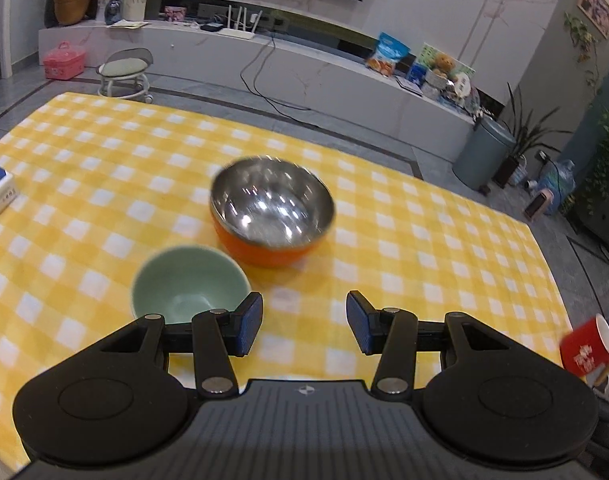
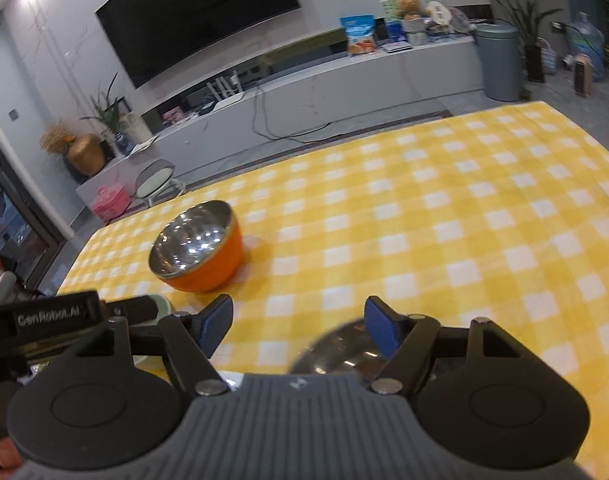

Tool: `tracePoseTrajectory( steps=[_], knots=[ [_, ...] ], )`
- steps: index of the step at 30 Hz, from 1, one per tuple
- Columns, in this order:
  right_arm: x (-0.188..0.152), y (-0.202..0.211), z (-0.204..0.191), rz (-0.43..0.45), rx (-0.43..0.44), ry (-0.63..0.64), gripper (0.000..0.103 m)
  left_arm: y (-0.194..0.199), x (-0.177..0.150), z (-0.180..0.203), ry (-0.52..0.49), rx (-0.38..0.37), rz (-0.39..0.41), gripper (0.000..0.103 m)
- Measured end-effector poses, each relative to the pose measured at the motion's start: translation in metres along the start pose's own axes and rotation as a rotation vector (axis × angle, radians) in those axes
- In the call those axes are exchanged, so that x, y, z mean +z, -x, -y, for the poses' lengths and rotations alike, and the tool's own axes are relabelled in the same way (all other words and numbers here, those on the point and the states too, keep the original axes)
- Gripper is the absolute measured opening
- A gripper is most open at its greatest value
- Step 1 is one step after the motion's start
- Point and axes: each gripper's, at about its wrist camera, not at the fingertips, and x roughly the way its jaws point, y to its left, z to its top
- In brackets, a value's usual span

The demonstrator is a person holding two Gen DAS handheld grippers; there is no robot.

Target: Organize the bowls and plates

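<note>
At centre frame of the left wrist view, the orange steel-lined bowl (image 1: 272, 216) and pale green ceramic bowl (image 1: 188, 284) sat side by side, unstacked, on the yellow checked tablecloth (image 1: 424, 240). Stacking looked not yet begun. Left gripper (image 1: 304, 322) and right gripper (image 2: 298, 326) gaped, empty. A shiny metal bowl (image 2: 340, 354) lay under the right gripper; a red mug (image 1: 588, 346) stood lower right, clear of the bowls.

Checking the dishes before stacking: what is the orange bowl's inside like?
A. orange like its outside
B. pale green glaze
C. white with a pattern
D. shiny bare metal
D: the orange bowl shows a mirror-like steel lining with light glints, seen from both wrists.
</note>
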Motion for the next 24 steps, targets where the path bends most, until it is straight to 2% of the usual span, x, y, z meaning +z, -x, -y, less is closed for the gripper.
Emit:
tracePoseTrajectory(
  steps=[7,12,16,24],
  knots=[
    [0.02,-0.043,-0.028,-0.033,-0.023,0.073,0.072,-0.024,0.034,-0.023,-0.016,0.055,0.016,0.058],
    [0.033,-0.079,-0.037,-0.077,-0.041,0.071,0.071,-0.05,0.052,-0.037,-0.03,0.085,0.011,0.059],
    [0.044,-0.106,-0.044,-0.1,-0.065,0.043,0.066,-0.069,0.061,-0.046,-0.026,0.087,0.005,0.059],
    [0.058,-0.143,-0.06,-0.128,-0.08,0.042,0.064,-0.104,0.069,-0.058,-0.015,0.101,-0.038,0.058]
  ],
)
